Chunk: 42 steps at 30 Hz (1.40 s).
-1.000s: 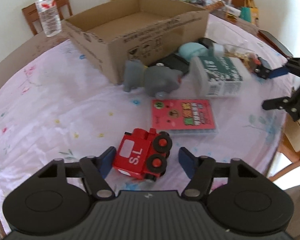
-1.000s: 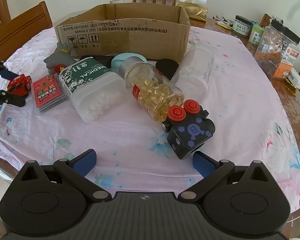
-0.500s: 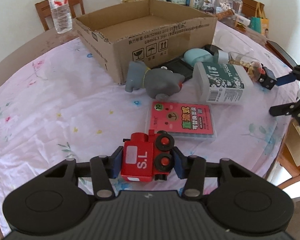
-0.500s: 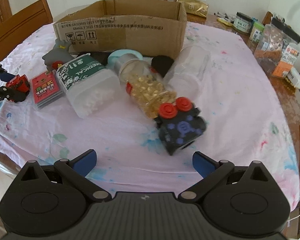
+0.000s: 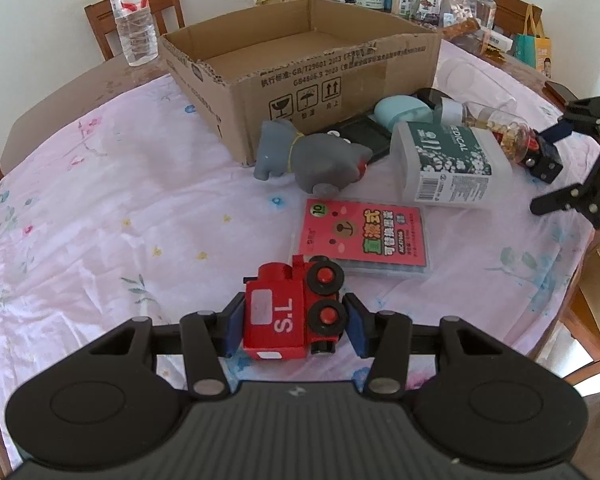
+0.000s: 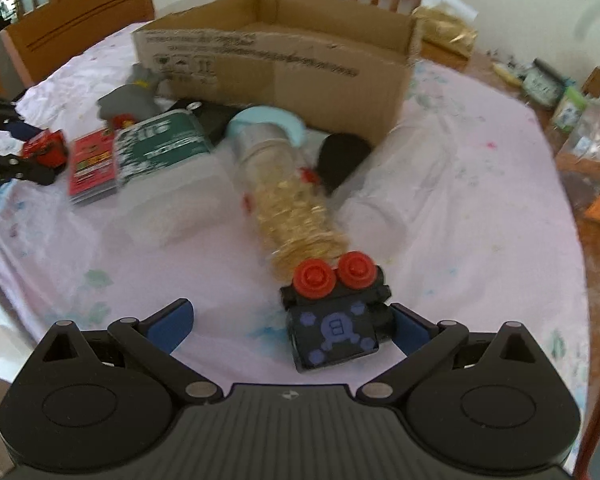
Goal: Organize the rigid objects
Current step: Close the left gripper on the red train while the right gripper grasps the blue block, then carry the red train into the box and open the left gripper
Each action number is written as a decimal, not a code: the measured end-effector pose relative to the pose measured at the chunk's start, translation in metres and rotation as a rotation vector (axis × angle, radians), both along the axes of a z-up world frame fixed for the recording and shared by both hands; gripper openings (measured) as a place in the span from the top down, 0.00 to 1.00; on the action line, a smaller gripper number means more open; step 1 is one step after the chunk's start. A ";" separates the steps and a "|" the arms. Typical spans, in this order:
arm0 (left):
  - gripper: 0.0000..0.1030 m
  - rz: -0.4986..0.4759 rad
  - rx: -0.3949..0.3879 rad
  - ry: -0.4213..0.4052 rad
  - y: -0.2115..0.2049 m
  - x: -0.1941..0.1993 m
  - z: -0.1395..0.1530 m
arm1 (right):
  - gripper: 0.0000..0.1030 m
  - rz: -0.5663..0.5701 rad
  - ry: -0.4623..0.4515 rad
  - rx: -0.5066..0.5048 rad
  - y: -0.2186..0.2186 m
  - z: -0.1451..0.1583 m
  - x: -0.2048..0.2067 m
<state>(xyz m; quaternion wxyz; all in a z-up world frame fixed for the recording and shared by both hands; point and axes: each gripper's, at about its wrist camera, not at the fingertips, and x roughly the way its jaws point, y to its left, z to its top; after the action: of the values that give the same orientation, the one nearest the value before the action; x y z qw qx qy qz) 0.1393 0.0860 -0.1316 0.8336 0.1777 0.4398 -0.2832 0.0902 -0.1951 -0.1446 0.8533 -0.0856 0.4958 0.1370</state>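
Note:
My left gripper (image 5: 294,330) is shut on a red toy train (image 5: 294,314) marked "S.L", held just above the pink floral tablecloth (image 5: 100,220). My right gripper (image 6: 290,326) is open around a black toy block with two red wheels (image 6: 334,316); the block sits by the right finger and the left finger stands well clear. An open cardboard box (image 5: 300,64) stands at the back of the table and shows in the right wrist view (image 6: 280,52) too. The right gripper also shows at the right edge of the left wrist view (image 5: 572,164).
Between the grippers and the box lie a grey plush elephant (image 5: 312,156), a red card pack (image 5: 364,236), a green-labelled "MEDICAL" container (image 5: 448,164), a jar of yellow capsules (image 6: 296,204), a clear jar (image 6: 400,176) and a blue lid (image 5: 400,110). A water bottle (image 5: 134,20), jars and chairs ring the table.
My left gripper has closed on the red train and lifted it slightly. My right gripper has moved forward so the black block now sits between its fingers.

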 end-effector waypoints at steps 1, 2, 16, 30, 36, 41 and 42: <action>0.52 0.001 -0.003 0.001 0.000 -0.001 0.000 | 0.00 0.009 0.005 0.014 0.003 0.001 -0.003; 0.51 0.006 -0.005 0.003 0.001 -0.002 0.000 | 0.00 0.010 0.011 0.024 0.005 0.001 -0.004; 0.51 0.146 -0.018 0.004 -0.001 -0.004 -0.002 | 0.22 -0.116 -0.029 0.023 0.001 0.004 -0.012; 0.52 0.157 -0.004 -0.011 -0.006 -0.005 0.000 | 0.44 -0.128 -0.038 0.020 -0.009 0.009 -0.014; 0.53 0.134 0.009 -0.013 -0.006 -0.007 0.004 | 0.45 -0.130 -0.031 0.012 -0.010 0.011 -0.016; 0.53 0.121 0.010 0.002 -0.002 -0.006 0.008 | 0.45 -0.133 -0.038 0.016 -0.014 0.020 -0.017; 0.53 0.114 0.013 0.001 -0.001 -0.006 0.009 | 0.45 -0.131 -0.040 0.014 -0.015 0.022 -0.018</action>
<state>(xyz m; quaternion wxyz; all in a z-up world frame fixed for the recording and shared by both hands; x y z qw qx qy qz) 0.1337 0.0847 -0.1229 0.8470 0.1578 0.4514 -0.2324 0.0726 -0.2098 -0.1228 0.8708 -0.0498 0.4822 0.0824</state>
